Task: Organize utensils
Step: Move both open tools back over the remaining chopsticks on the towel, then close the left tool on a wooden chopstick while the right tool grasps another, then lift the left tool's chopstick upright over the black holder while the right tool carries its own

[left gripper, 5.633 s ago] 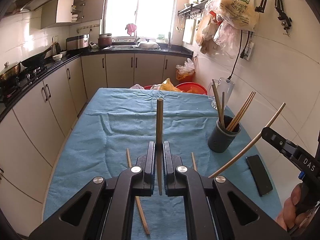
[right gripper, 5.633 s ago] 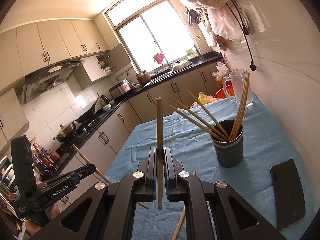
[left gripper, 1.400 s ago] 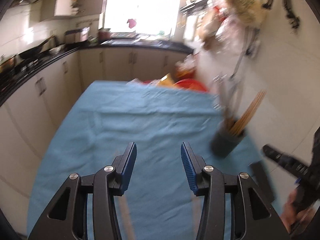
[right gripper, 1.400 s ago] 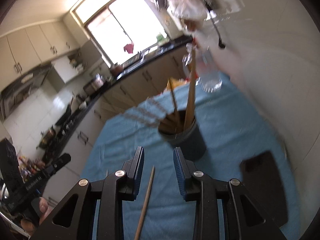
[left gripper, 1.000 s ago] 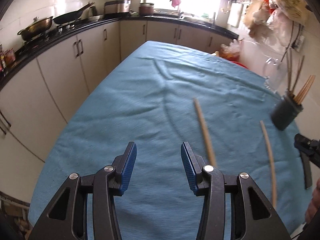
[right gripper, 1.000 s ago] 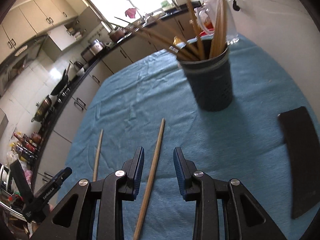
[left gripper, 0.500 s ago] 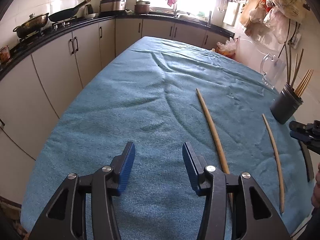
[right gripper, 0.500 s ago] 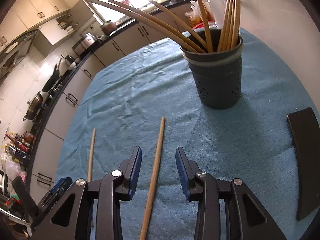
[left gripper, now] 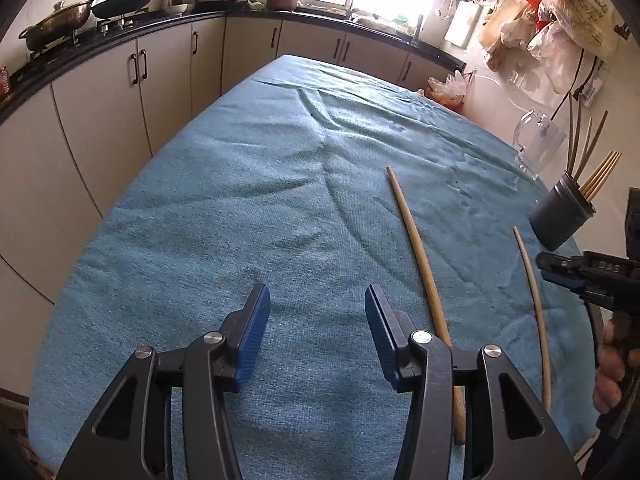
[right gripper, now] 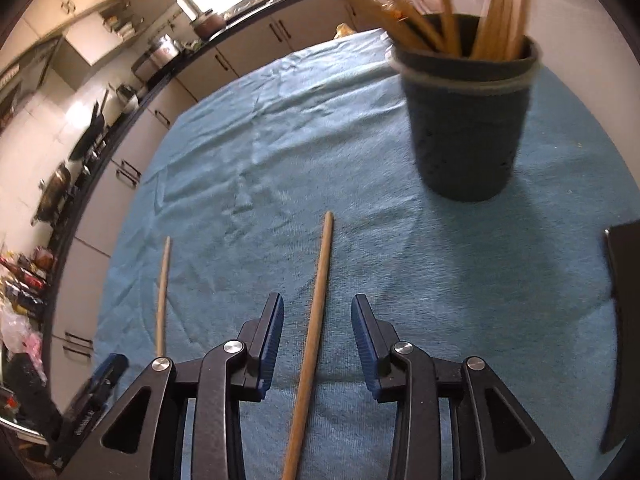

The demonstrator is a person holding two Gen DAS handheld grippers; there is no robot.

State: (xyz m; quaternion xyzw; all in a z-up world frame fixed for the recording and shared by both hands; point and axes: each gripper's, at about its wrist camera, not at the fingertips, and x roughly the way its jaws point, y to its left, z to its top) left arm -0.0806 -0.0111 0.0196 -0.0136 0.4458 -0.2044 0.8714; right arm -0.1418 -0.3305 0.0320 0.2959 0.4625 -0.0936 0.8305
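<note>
Teal towelling cloth (left gripper: 248,184) covers the whole table and fills the middle of both views, creased toward the upper centre of the left view. Cream kitchen cabinets under a black counter (left gripper: 168,60) run along the upper left of that frame.

At the lower centre of the left view, the left gripper (left gripper: 318,312) hangs low over bare cloth, tilted down toward it, its blue-padded jaws spread wide with nothing between them. A long pale wooden chopstick (left gripper: 416,240) lies on the cloth just right of the right-hand jaw, its near end hidden behind the gripper's black frame. A second, thinner wooden chopstick (left gripper: 534,300) lies further right, roughly parallel and apart from the first.

At the lower centre of the right view, the right gripper (right gripper: 317,326) is angled down close to the cloth, jaws parted, straddling that second chopstick (right gripper: 316,316), which runs up between the pads without visibly touching either. In the left view the same gripper (left gripper: 560,266) shows at the right edge, held in the person's right hand (left gripper: 612,364), fingers curled round the handle.

A dark grey cylindrical holder (right gripper: 466,120) stands upright at the upper right of the right view, bristling with wooden chopsticks. A black flat phone (right gripper: 626,320) lies at the right edge.
</note>
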